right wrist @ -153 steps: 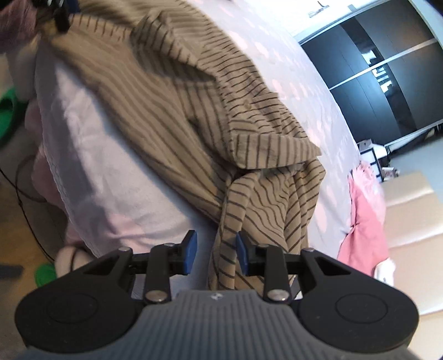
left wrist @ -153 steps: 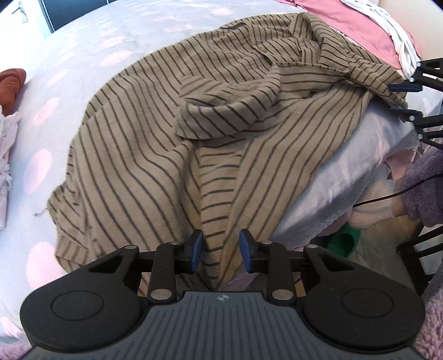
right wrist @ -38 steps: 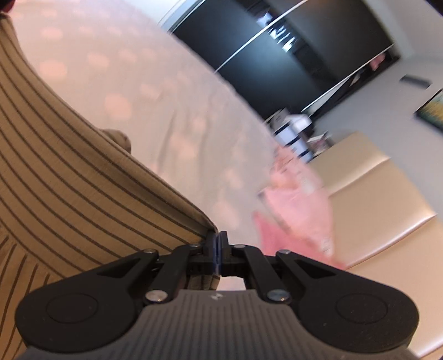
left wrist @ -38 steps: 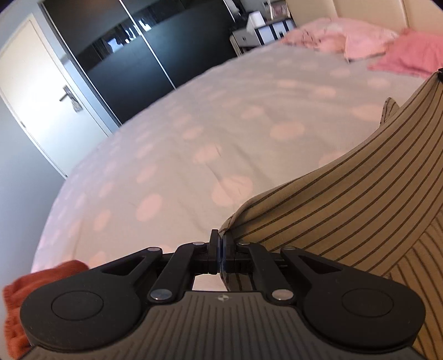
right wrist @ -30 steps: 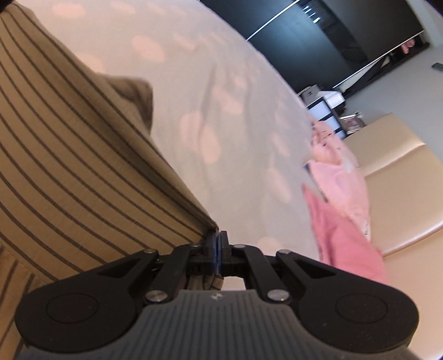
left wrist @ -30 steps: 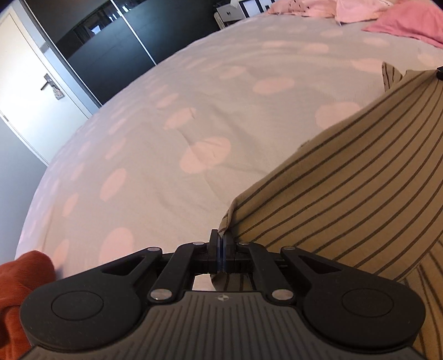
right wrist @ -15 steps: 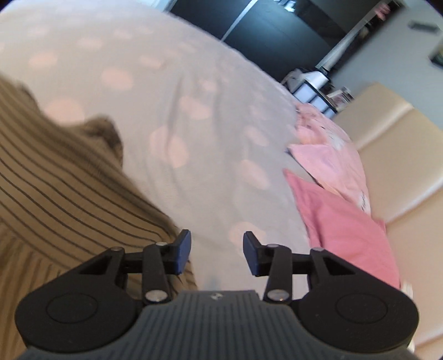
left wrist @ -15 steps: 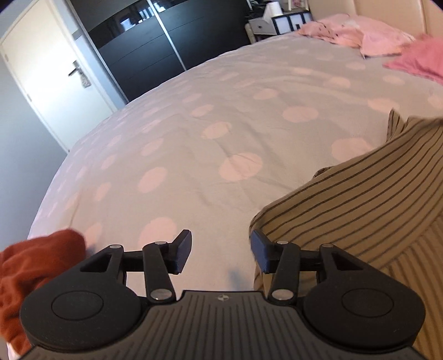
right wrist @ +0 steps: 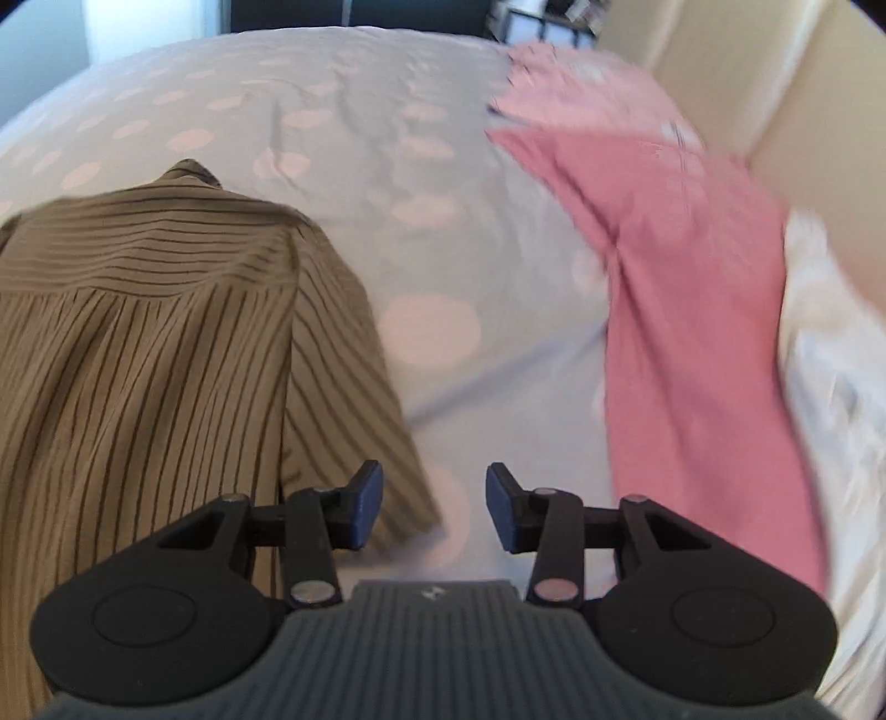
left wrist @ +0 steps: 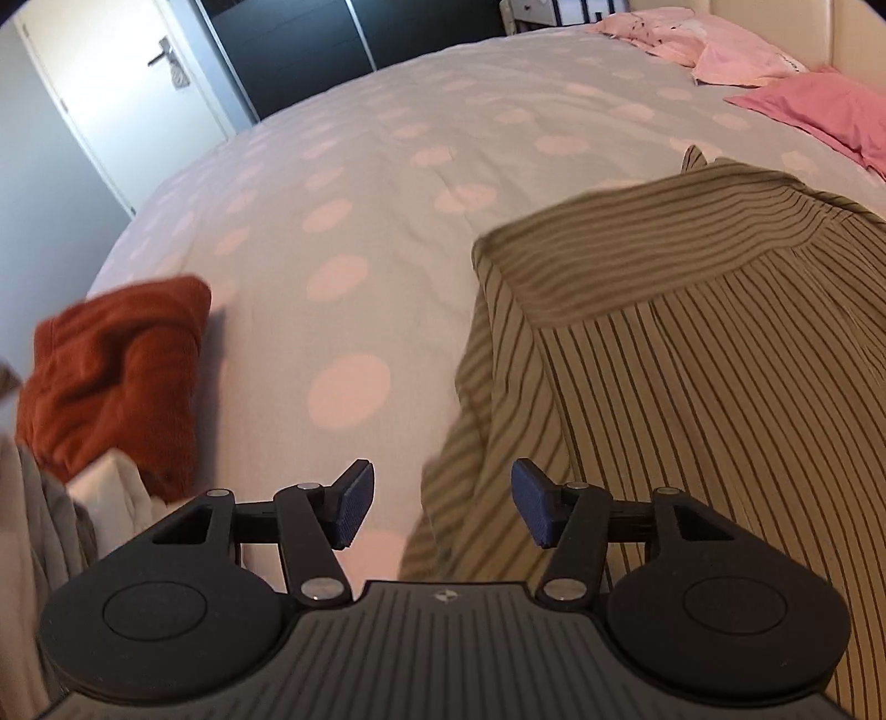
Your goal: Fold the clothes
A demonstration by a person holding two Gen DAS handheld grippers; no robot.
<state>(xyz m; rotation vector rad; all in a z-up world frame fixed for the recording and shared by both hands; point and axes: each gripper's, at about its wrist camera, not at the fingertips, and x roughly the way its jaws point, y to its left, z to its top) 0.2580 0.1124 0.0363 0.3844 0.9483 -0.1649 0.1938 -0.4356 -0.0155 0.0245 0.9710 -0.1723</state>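
Note:
A tan shirt with dark stripes [left wrist: 692,354] lies spread back-up on the dotted bedspread [left wrist: 354,232], its yoke seam across the top. It also shows in the right wrist view [right wrist: 155,343] at the left. My left gripper [left wrist: 440,512] is open and empty, above the shirt's left sleeve edge. My right gripper [right wrist: 434,512] is open and empty, just past the shirt's right sleeve edge, over the bedspread [right wrist: 443,310].
A rust-orange garment [left wrist: 116,365] lies at the left, with pale clothes [left wrist: 44,520] beside it. A pink pillow [right wrist: 692,310] and pink bedding [left wrist: 714,44] lie by the cream headboard [right wrist: 775,77]. A white door [left wrist: 122,88] and dark wardrobe stand beyond the bed.
Both grippers were shut on the shirt's shoulders a second ago; they have opened, let go and pulled back. The shirt now lies flat on the bed.

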